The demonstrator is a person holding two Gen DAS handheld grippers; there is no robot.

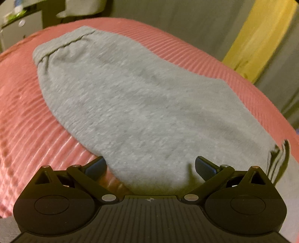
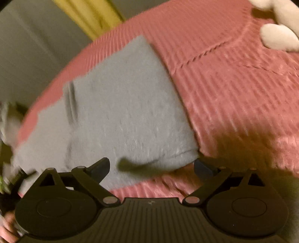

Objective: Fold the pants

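Note:
Grey sweatpants (image 1: 130,101) lie flat on a pink ribbed bed cover (image 1: 28,119), folded lengthwise, with the gathered waistband at the far left. My left gripper (image 1: 150,167) is open, its jaws wide apart over the near edge of the fabric, holding nothing. In the right wrist view the pants (image 2: 119,112) stretch from the far middle to the near left, with a hem edge near the front. My right gripper (image 2: 152,166) is open over that near hem and the cover (image 2: 233,97), holding nothing.
A yellow curtain (image 1: 261,35) and grey wall lie beyond the bed's far edge. A white plush toy (image 2: 278,33) sits on the cover at the far right. A dark furniture piece with clutter (image 1: 16,15) stands at the far left.

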